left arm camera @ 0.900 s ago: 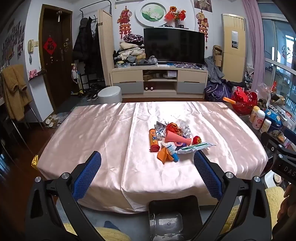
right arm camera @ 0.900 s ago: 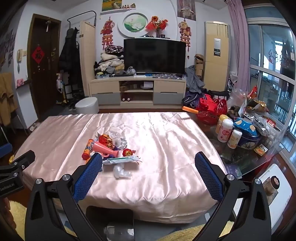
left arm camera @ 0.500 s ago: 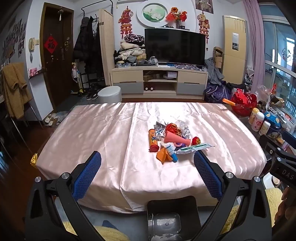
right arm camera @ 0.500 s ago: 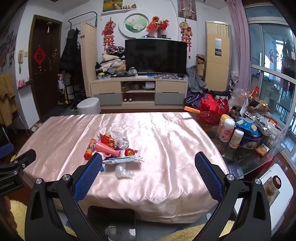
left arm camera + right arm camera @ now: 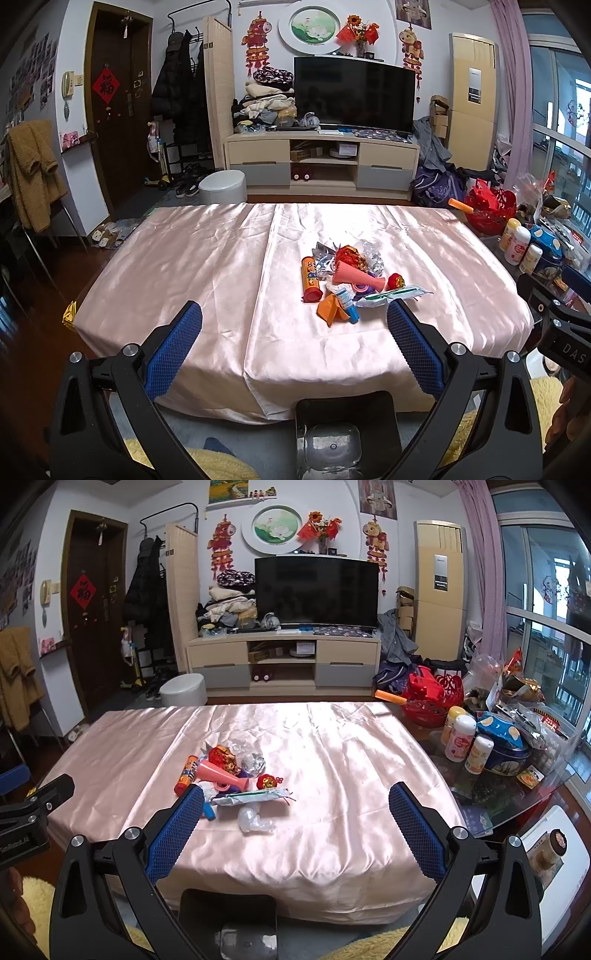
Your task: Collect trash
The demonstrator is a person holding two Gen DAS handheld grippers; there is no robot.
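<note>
A pile of trash (image 5: 347, 277) lies on the table with the pink satin cloth (image 5: 207, 266): an orange tube (image 5: 310, 278), a pink cone (image 5: 354, 277), foil wrappers, a white-green wrapper (image 5: 391, 295) and an orange scrap (image 5: 330, 310). The pile also shows in the right wrist view (image 5: 229, 771), with a clear plastic wad (image 5: 255, 819) in front of it. My left gripper (image 5: 293, 343) is open and empty, held before the table's near edge. My right gripper (image 5: 295, 823) is open and empty, also short of the table.
A black bin (image 5: 347, 424) with a clear liner stands on the floor under the table's near edge, also in the right wrist view (image 5: 229, 923). A glass side table (image 5: 517, 775) at the right holds bottles, a tin and bags. A TV cabinet (image 5: 321, 162) stands behind.
Both views have shifted slightly; the trash pile sits a little lower and nearer. Both grippers stay open and empty.
</note>
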